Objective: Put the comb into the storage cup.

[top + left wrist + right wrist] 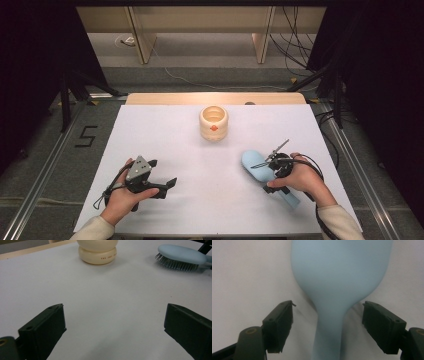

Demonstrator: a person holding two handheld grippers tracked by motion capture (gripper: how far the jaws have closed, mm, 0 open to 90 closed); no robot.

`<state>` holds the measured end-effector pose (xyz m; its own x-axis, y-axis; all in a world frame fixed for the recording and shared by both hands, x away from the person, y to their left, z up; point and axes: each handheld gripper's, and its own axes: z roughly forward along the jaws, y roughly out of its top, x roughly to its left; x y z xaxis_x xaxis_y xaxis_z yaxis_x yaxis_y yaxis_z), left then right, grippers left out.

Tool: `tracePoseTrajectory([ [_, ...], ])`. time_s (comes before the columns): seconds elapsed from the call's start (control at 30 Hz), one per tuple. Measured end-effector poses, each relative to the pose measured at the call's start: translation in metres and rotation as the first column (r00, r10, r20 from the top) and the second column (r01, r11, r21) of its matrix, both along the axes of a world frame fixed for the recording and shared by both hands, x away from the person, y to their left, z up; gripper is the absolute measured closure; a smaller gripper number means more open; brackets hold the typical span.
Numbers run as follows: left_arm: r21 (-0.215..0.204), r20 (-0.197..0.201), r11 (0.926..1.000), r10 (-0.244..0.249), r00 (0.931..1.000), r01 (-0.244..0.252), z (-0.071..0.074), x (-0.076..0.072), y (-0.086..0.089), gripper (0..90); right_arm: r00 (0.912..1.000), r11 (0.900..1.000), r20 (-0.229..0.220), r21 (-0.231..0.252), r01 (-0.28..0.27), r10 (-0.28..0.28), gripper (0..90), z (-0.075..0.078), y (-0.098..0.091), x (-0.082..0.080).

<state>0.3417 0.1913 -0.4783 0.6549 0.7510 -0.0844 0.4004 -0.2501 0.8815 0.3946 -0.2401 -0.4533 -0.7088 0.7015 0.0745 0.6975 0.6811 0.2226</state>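
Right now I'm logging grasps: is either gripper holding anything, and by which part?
Nothing is held. The right gripper straddles the blue hairbrush at its handle neck, jaws apart from it. The left gripper is open over bare table.

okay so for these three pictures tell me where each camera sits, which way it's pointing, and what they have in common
High view: above the person's side, looking forward and down on the white table; both forearms, left gripper and right gripper show.
Left gripper view: low over the table, looking along its open jaws toward the cream jar and light blue hairbrush.
Right gripper view: just above the hairbrush, looking along its handle; open jaws on either side of the neck, apart from it.
Shared: all three show the hairbrush.
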Motion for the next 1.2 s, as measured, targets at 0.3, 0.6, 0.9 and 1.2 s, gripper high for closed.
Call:
tracePoseTrajectory([
  [0.3,0.002,0.001,1.0,-0.002,1.0,0.002,0.0,0.0,0.0,3.0,0.9999,0.9983,-0.007,-0.057,-0.011,0.011,32.2,-0.003,0.008,0.003],
  [0.6,0.004,0.0,1.0,-0.004,1.0,0.004,0.0,0.0,0.0,3.2,1.0,0.9923,0.003,-0.124,-0.001,0.001,42.9,-0.003,0.013,0.007],
  [0.9,0.002,-0.001,1.0,-0.004,1.0,0.004,0.0,0.0,0.0,3.3,0.9998,0.9872,-0.007,-0.159,0.016,-0.017,53.2,-0.001,0.02,0.006],
  [1.2,0.002,-0.003,1.0,-0.005,1.0,0.005,-0.001,0.0,-0.001,3.4,0.999,0.9862,-0.023,-0.162,0.033,-0.038,66.1,-0.001,0.024,0.004],
])
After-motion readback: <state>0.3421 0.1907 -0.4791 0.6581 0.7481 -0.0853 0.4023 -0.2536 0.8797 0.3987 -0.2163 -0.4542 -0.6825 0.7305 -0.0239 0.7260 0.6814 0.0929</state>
